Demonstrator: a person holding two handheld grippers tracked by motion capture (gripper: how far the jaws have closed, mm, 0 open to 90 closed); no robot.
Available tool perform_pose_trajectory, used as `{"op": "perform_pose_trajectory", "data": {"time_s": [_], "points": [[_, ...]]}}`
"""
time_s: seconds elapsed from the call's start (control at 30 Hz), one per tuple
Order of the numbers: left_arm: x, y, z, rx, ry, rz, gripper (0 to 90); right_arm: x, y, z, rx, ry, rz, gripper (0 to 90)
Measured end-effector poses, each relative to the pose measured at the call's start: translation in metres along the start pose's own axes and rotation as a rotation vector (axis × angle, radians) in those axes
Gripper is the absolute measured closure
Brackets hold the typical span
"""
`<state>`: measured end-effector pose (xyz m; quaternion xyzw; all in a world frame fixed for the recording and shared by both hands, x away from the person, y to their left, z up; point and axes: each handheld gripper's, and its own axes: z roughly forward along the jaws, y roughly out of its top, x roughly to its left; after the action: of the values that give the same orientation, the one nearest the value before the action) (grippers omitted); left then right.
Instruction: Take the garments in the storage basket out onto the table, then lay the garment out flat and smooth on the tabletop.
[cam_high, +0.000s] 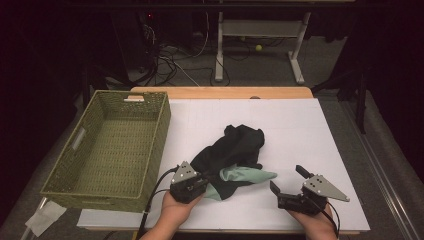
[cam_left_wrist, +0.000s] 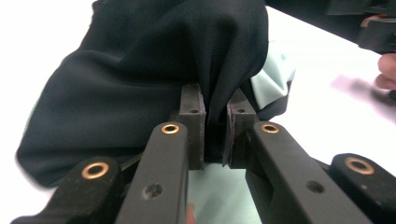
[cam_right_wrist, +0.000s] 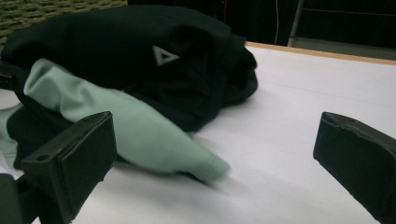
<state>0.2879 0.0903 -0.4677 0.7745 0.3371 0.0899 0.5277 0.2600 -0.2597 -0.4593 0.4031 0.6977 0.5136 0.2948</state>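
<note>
A crumpled black garment (cam_high: 235, 145) with a mint-green lining (cam_high: 249, 175) lies in the middle of the white table top (cam_high: 300, 120). My left gripper (cam_high: 205, 183) is at its near left edge. In the left gripper view the left gripper (cam_left_wrist: 215, 100) is shut on a fold of the black cloth (cam_left_wrist: 154, 60), which is pinched between both pads, with mint fabric (cam_left_wrist: 274, 74) behind. My right gripper (cam_high: 288, 179) rests near the front edge, right of the garment, open and holding nothing. In the right gripper view its jaws (cam_right_wrist: 217, 135) stand wide before the mint sleeve (cam_right_wrist: 130, 126) and black cloth (cam_right_wrist: 116, 42).
A green woven basket (cam_high: 70, 189) stands at the table's left side, with nothing in it. Bare white surface stretches to the right and behind the garment. Beyond the table's far wooden edge (cam_high: 220, 92) are cables and a desk frame on the floor.
</note>
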Motion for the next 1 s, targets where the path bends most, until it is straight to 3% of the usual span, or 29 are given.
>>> {"op": "perform_pose_trajectory", "data": {"time_s": [0.1,0.33,0.57,0.77,1.0], "points": [[-0.008,-0.001,0.002,-0.002,-0.025,0.035,77.8,0.006,0.000,0.004,0.012,0.025,-0.004,0.5],[-0.022,0.001,0.006,0.003,-0.054,0.066,77.5,0.010,-0.001,0.003,0.030,0.049,-0.033,0.5],[-0.031,-0.004,0.009,0.023,-0.071,0.082,77.5,0.010,0.000,0.001,0.019,0.056,-0.032,0.6],[-0.036,-0.002,0.012,0.030,-0.094,0.082,77.4,0.014,0.002,0.000,0.012,0.068,-0.063,0.5],[-0.043,-0.004,0.009,0.058,-0.120,0.103,77.5,0.021,0.013,0.002,-0.017,0.062,-0.037,0.6]]}}
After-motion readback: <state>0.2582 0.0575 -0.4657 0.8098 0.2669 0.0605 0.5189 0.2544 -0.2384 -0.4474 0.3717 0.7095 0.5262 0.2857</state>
